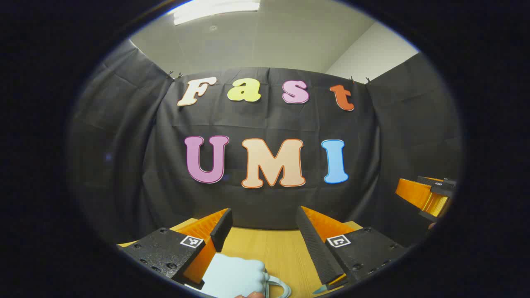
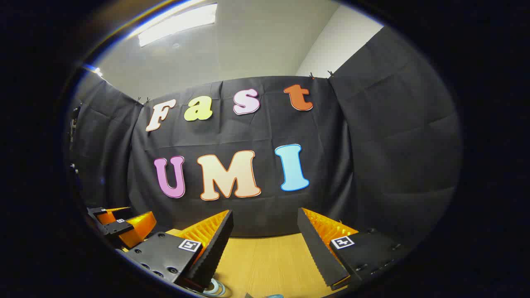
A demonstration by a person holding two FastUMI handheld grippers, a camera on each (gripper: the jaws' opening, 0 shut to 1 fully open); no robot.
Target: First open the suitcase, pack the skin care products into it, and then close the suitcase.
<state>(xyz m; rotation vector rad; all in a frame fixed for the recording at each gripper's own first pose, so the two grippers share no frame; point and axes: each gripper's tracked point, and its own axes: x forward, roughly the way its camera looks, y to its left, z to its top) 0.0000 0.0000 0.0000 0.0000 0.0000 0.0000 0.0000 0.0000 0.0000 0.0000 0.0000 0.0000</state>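
Both tongs held level above the wooden bench [image 1: 273, 248], facing the black cloth wall [image 1: 265, 120] rather than anything to be packed. Left tongs [image 1: 263, 225] spread wide, grasping nothing; right tongs [image 2: 265, 227] likewise spread, nothing between the fingers. Seen from the left gripper view, the right tongs at the far right edge; seen from the right gripper view, the left tongs at the low left edge, so the two held side by side and well apart. A pale blue rounded object [image 1: 234, 279] with a light loop handle lying on the bench just under and beside the left tongs' left finger [image 1: 221, 227], at the very bottom of the view; possibly the small suitcase or a pouch, too cropped to tell which, and open or closed impossible to say. A small pale ring-shaped piece [image 2: 215, 287] at the bottom edge of the right gripper view, unidentifiable. Judged stage: the very start, opening step not yet under way. Next move likely to call for tilting both tongs downward toward the bench, finding the suitcase's lid edge or handle, then closing on it.
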